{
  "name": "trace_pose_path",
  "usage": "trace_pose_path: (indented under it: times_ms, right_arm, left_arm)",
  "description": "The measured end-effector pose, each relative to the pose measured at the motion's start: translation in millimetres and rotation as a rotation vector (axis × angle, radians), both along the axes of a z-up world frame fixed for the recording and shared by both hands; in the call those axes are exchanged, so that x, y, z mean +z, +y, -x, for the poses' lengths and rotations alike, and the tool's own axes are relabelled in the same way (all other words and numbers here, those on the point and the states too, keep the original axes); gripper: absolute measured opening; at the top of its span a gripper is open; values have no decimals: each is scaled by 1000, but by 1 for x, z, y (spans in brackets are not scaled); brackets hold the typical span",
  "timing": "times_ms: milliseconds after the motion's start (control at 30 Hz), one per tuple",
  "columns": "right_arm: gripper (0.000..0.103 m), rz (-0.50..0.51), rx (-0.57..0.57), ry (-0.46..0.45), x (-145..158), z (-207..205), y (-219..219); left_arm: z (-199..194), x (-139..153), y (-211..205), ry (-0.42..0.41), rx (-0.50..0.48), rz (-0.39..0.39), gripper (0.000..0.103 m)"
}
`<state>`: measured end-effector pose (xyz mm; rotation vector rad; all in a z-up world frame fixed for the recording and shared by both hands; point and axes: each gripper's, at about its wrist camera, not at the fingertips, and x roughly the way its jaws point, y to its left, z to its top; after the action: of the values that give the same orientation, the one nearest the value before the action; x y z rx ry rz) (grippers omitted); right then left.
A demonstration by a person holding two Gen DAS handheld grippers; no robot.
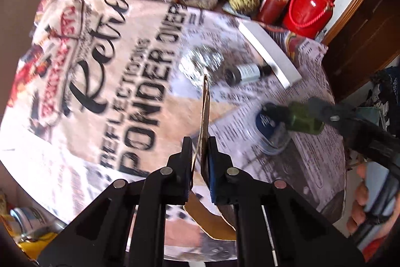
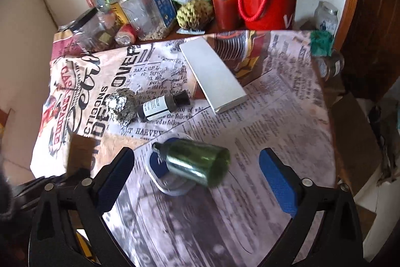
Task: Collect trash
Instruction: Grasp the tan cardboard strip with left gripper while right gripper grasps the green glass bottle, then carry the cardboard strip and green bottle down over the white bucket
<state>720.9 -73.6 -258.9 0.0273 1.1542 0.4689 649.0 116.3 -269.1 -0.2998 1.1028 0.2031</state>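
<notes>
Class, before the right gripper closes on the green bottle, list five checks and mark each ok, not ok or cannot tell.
1. Left gripper shut on the cardboard: ok.
2. Right gripper open: ok.
3. Bottle between the right fingers: ok.
4. Bottle lying flat on the table: not ok, it rests partly on a lid.
5. Fingers low enough to grip: cannot tell.

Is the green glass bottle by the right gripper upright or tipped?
Tipped: the green bottle lies on its side across a clear lidded tub, neck toward the left, base toward the camera, between the open right gripper fingers.
</notes>
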Motion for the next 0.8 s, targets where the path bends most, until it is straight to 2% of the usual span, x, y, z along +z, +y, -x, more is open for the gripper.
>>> trace_pose_path:
  times_ms: [67,133,267,467,633,800]
  right_arm:
    - [89,24,-10,22,-9,-4,5]
    - [78,46,-8,39,-14,-5,8]
    - [62,32,-13,91,-20,-1,5]
    - [62,23,-24,90,-12,6,-3]
    - [62,-4,-26,43,15,13,-15]
    - [62,-38,-24,-53,58,24,-36]
  left_arm:
    - [0,7,7,-16,-2,-14,10]
    - [-1,12,12,-27,1,-17,10]
    - [-2,22,17,-46,0,-17,10]
    - [-1,36,12,-76,-10,-34,10]
    - [-1,55,-2,-120,-29,-52,10]
    - [7,85,-21,-183,-28,-75,10]
